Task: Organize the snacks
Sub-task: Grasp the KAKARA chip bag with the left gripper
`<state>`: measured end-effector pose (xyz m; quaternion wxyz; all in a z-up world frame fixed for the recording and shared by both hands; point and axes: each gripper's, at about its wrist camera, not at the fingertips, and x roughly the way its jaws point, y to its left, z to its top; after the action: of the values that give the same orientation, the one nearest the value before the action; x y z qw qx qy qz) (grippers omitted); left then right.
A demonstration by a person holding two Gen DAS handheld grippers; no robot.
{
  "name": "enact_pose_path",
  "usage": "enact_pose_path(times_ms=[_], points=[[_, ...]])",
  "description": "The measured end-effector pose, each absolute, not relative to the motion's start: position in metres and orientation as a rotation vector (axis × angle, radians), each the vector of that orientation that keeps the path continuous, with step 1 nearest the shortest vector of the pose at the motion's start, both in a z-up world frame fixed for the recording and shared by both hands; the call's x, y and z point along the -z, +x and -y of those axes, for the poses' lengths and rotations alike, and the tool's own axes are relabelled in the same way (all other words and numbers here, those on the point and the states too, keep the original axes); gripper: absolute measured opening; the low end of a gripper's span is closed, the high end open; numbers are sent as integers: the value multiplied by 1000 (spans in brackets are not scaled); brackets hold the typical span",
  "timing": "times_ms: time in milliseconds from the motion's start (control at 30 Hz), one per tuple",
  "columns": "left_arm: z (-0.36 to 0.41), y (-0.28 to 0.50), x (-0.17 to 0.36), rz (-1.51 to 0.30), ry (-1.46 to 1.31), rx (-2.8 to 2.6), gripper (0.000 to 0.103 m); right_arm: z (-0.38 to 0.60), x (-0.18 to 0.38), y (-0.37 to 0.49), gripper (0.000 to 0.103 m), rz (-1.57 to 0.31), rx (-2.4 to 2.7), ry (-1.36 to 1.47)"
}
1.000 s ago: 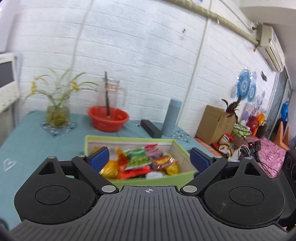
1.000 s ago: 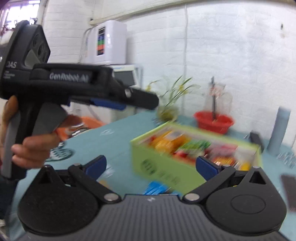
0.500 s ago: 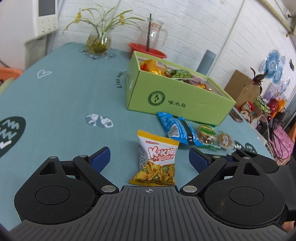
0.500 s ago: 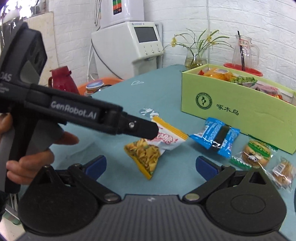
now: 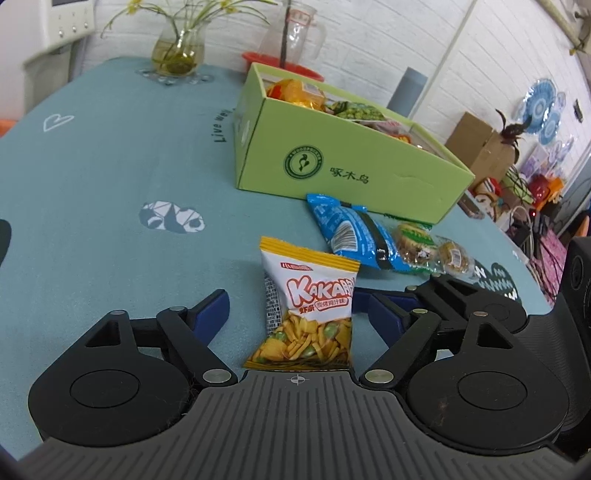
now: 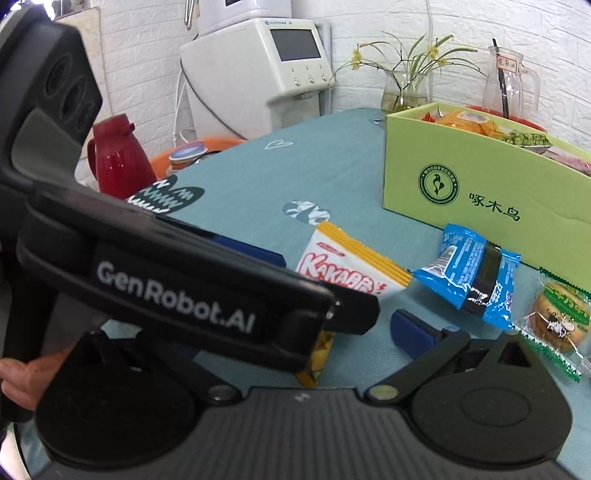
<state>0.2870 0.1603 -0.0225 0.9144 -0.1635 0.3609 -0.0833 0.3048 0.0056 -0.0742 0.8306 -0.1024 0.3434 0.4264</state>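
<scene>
A white and orange Kakaba chip packet (image 5: 308, 306) lies on the teal tablecloth between the open fingers of my left gripper (image 5: 295, 314), not gripped. It also shows in the right wrist view (image 6: 351, 266), partly hidden by the left gripper's body (image 6: 177, 295). A blue wafer packet (image 5: 354, 236) (image 6: 469, 273) and a green-edged biscuit packet (image 5: 417, 240) (image 6: 557, 321) lie in front of the green snack box (image 5: 369, 173) (image 6: 480, 192), which holds several snacks. My right gripper (image 6: 295, 325) is open and empty, low beside the left one.
A flower vase (image 5: 177, 51), a glass jug (image 5: 295, 29) in a red bowl and a grey cylinder (image 5: 408, 90) stand behind the box. A red thermos (image 6: 118, 158) and a white appliance (image 6: 258, 70) stand beyond the table's left edge. Clutter and a cardboard box (image 5: 476, 144) are at the right.
My left gripper has swung down from looking over the box and closed in on the chip packet, which now lies between its fingers. My right gripper has dropped lower toward the table.
</scene>
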Motion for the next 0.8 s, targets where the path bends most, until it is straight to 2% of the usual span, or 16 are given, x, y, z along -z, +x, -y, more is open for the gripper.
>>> enact_pose_path(times_ms=[67, 167, 267, 300, 333, 600, 733, 800], points=[[-158, 288, 22, -746, -323, 162, 67, -4, 75, 305, 102, -726, -903, -209], [-149, 288, 21, -754, -246, 127, 56, -4, 75, 305, 102, -723, -903, -212], [-140, 284, 19, -771, -173, 104, 39, -1, 73, 298, 100, -722, -942, -202], [-140, 282, 19, -780, -189, 121, 30, 1, 72, 296, 100, -724, -951, -191], [-140, 279, 19, -790, -203, 132, 27, 4, 71, 294, 100, -728, -957, -181], [-117, 244, 18, -793, -141, 115, 30, 21, 71, 263, 100, -722, -964, -187], [-112, 240, 16, -799, -148, 125, 43, 28, 70, 258, 100, -718, -941, -187], [-113, 238, 14, -794, -154, 135, 43, 31, 68, 258, 100, -709, -925, -187]])
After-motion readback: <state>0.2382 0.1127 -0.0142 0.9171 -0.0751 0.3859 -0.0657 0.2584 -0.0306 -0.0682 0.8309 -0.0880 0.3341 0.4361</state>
